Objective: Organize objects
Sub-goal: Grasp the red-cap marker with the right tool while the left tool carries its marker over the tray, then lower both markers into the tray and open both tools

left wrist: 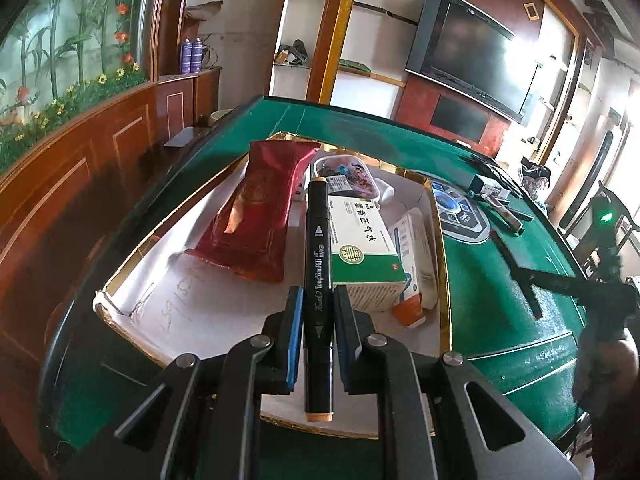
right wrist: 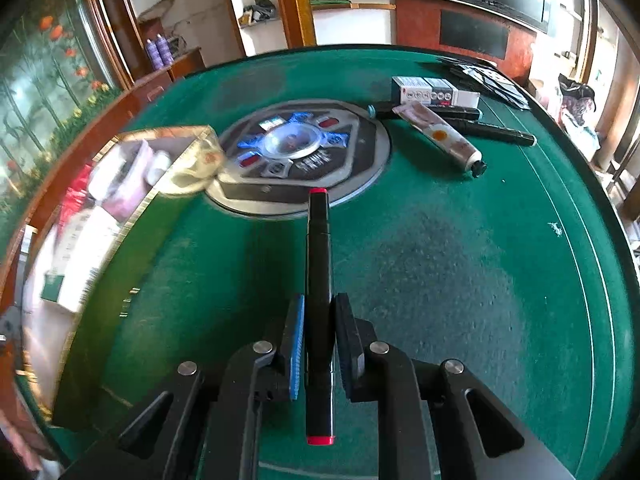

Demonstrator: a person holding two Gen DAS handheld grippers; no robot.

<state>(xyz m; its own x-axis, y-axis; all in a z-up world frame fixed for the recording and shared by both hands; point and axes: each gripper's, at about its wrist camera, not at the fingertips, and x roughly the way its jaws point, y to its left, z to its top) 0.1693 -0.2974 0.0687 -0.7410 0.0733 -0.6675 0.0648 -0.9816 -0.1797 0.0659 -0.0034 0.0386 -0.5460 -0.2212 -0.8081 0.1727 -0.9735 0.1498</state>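
I hold one marker (left wrist: 319, 280) clamped in my left gripper (left wrist: 318, 300) above the box (left wrist: 442, 264) at the table's left edge, a red-capped marker (right wrist: 319, 280) pinched in my right gripper (right wrist: 319, 308) over the felt, each awaiting release into the box.

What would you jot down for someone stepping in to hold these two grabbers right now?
Left gripper: shut on a peach-capped marker, over the gold-edged box.
Right gripper: shut on a red-capped marker, above the green table.
Done: red pouch and medicine cartons lie in the box.
Left: both markers, plus the tube, small carton and black pens on the table.
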